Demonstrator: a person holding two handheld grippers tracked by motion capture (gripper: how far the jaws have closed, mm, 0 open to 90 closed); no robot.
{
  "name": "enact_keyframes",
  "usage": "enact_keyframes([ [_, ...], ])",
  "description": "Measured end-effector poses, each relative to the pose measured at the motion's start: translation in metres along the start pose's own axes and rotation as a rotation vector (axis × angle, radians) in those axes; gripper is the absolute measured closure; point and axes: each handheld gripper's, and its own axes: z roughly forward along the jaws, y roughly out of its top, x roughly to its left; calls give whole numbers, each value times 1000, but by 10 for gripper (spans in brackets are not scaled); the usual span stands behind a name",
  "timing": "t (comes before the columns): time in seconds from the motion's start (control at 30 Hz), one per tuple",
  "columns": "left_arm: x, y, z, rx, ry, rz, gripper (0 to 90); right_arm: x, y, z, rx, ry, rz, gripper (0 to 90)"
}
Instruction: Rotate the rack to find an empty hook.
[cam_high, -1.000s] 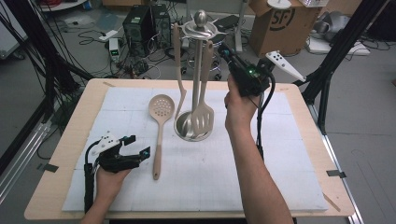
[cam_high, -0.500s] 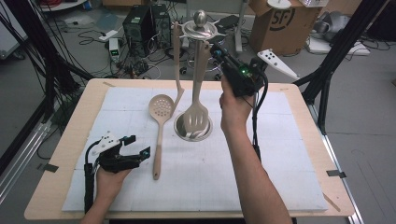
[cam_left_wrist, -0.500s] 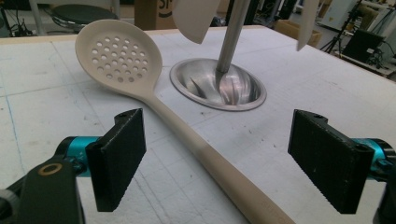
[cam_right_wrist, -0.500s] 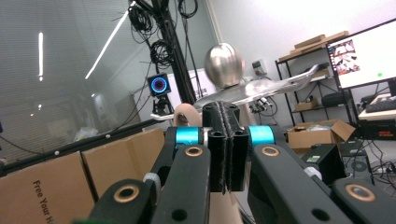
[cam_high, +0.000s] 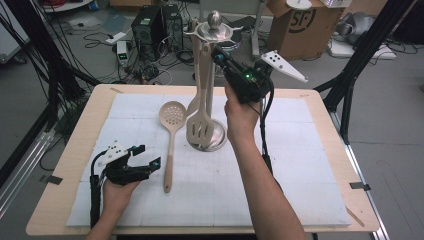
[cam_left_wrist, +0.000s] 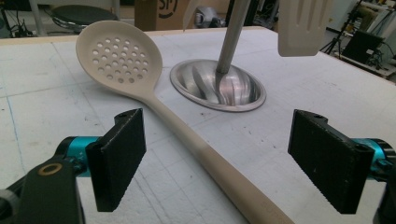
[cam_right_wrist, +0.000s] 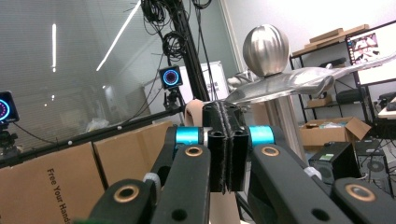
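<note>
1. Right tongs (cam_high: 218, 54) are up at the top of the utensil stand (cam_high: 214, 31), jaws pressed together; in the right gripper view the pads (cam_right_wrist: 219, 140) meet with a beige handle end just behind them, and whether they pinch it cannot be told.
2. The slotted spatula (cam_high: 199, 127) hangs below, its blade just above the stand's steel base (cam_high: 217, 141).
3. Left tongs (cam_high: 146, 159) rest low on the tabletop (cam_high: 300, 165), jaws spread wide, nothing between the pads.
4. The perforated spoon (cam_high: 171, 116) lies flat just beside them, handle (cam_left_wrist: 210, 163) running between the spread jaws.
</note>
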Motion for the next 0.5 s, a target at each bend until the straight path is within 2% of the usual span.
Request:
enact_keyframes([
  [0.27,0,0,0,-1,0,-2,196,3,-3,5,3,2,5,900],
  [0.5,0,0,0,2,-2,3,196,0,-2,0,0,-14,0,900],
])
